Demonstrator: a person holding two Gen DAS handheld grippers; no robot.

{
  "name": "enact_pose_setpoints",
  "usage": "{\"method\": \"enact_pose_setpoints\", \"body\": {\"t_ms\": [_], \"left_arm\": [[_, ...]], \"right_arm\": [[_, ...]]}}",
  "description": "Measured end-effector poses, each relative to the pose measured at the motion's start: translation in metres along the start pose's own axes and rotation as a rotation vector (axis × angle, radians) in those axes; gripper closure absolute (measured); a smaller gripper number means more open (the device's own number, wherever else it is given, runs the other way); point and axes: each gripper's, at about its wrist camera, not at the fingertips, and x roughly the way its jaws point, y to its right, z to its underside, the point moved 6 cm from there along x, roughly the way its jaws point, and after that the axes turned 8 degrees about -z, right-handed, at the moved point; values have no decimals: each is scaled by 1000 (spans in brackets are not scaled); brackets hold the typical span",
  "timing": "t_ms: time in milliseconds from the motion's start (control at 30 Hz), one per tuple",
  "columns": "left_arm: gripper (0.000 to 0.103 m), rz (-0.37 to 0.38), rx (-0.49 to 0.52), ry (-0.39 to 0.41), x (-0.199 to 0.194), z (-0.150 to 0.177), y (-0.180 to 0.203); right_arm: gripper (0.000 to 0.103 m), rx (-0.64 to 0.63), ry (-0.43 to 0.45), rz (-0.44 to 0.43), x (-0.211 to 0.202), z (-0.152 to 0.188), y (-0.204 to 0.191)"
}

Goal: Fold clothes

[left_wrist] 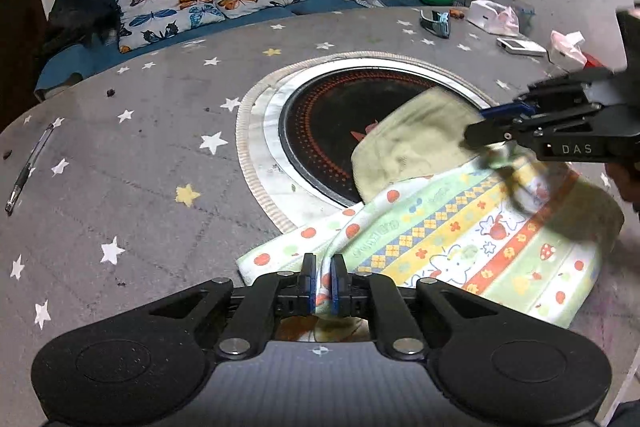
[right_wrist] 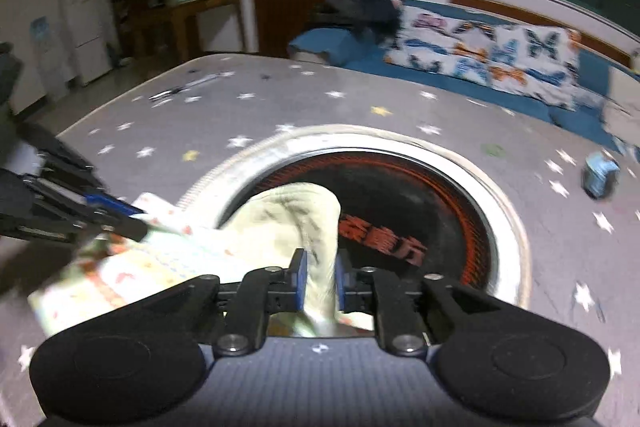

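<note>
Cloth point(left_wrist: 460, 239) is being pinched at one edge by left gripper point(left_wrist: 323, 281) and right gripper point(right_wrist: 322, 277); one fold is being laid, later folds are being left.

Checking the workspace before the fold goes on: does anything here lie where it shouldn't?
Yes. The cloth lies partly over the black round cooktop set in the table, its plain green side draped onto the glass. A pen lies loose near the table's edge.

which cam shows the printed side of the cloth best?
Left wrist: the cloth lies sharp, its striped cartoon print spread out. Right wrist shows mostly its plain pale side, with the print blurred at lower left.
</note>
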Motion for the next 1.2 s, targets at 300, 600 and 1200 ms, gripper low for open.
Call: {"method": "enact_pose_setpoints", "body": {"t_ms": [300, 600, 1200], "left_arm": [[96, -11, -5, 5, 0, -4, 2], [96, -46, -13, 13, 1, -13, 1], [86, -73, -102, 71, -16, -27, -9]], "right_arm": [[72, 125, 36, 139, -66, 50, 40], [76, 193, 48, 127, -60, 58, 53], [90, 155, 75, 152, -60, 33, 31]]}}
